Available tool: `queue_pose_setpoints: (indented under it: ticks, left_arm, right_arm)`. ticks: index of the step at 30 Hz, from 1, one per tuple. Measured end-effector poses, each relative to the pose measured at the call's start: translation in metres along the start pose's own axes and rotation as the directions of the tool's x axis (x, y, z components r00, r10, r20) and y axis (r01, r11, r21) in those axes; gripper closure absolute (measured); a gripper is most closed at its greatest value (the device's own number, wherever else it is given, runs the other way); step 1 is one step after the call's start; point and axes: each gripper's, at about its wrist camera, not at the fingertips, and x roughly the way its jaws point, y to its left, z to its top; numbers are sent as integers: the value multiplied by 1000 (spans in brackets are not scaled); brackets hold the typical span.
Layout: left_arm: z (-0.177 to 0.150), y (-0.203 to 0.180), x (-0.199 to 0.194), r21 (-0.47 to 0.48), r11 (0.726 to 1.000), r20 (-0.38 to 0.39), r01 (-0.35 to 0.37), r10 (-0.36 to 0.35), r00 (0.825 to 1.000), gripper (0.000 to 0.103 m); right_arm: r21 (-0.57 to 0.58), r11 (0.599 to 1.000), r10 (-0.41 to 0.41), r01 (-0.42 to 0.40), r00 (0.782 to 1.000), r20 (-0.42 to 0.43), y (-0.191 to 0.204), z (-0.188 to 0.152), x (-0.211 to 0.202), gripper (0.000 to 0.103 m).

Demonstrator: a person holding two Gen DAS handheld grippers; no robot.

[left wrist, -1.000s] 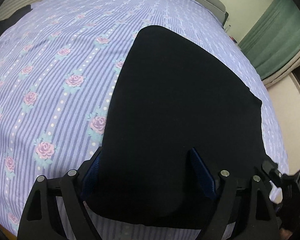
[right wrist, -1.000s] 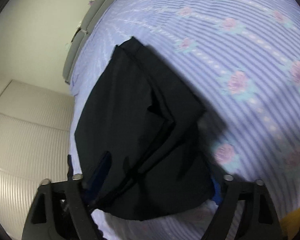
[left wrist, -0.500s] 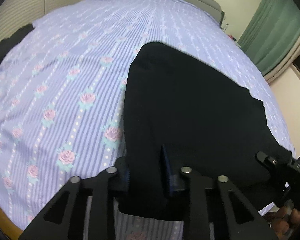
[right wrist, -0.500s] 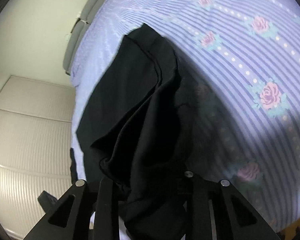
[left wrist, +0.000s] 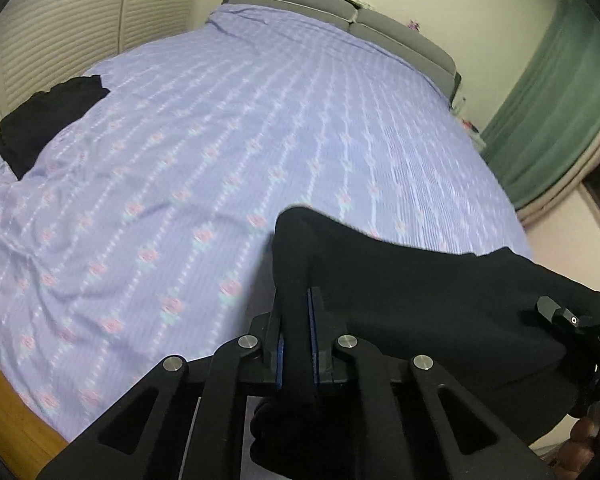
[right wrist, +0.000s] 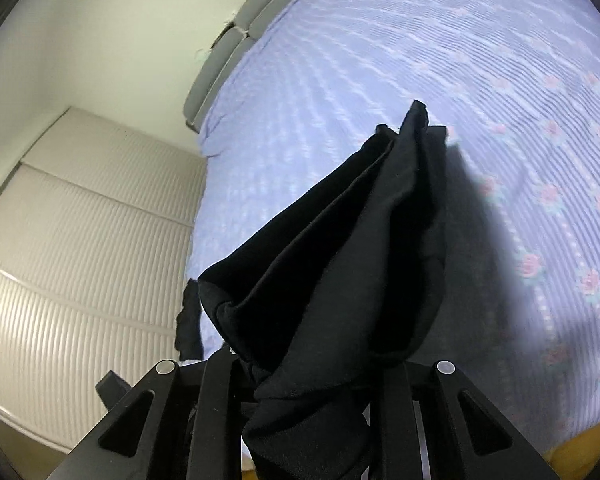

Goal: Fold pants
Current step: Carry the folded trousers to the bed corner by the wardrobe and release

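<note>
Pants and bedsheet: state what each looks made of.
Pants: soft matte black cloth, probably a knit or cotton blend; they drape and bunch limply where the left gripper and right gripper pinch them. Bedsheet: thin woven cotton-like fabric, printed stripes and roses, lightly wrinkled.

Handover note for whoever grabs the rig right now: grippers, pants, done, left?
Left gripper: shut on one near edge of the black pants.
Right gripper: fabric bunched between its fingers; appears shut on the other edge.
Pants: raised and draped between both grippers, above the near part of the floral bedsheet.
Another dark garment lies at the bed's far left edge.
Done: both edges gripped, pants lifted.
Left: lay down, complete fold, release.
</note>
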Motion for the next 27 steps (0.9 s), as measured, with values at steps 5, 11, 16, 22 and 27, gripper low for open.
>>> queue_pose_setpoints:
  ticks: [5,11,16,22,27]
  left_arm:
    - [56,72,-34,-4,1000,25,-6,6,1000,93]
    - [149,180,-82,-6,998,102,-66,66,993,94]
    - [237,282,-120,8,988,187,-154,150,971,94]
    - [351,399,-146,28,969,321,-244,223,921,94]
    - [399,472,-127,76,956,379,-283,235,895,94]
  right_arm:
    - [-28,1000,4,-4,1000,5,77,-9,33,80]
    - [-90,992,88,-89,996,-24,202,-25,118,80]
    - [-126,970,200,-206,978,-58,316,-34,218,80]
    - [-153,926,334,-346,937,-99,443,-39,346,80]
    - [-145,902,395,-407,912,-107,497,-68,428,80]
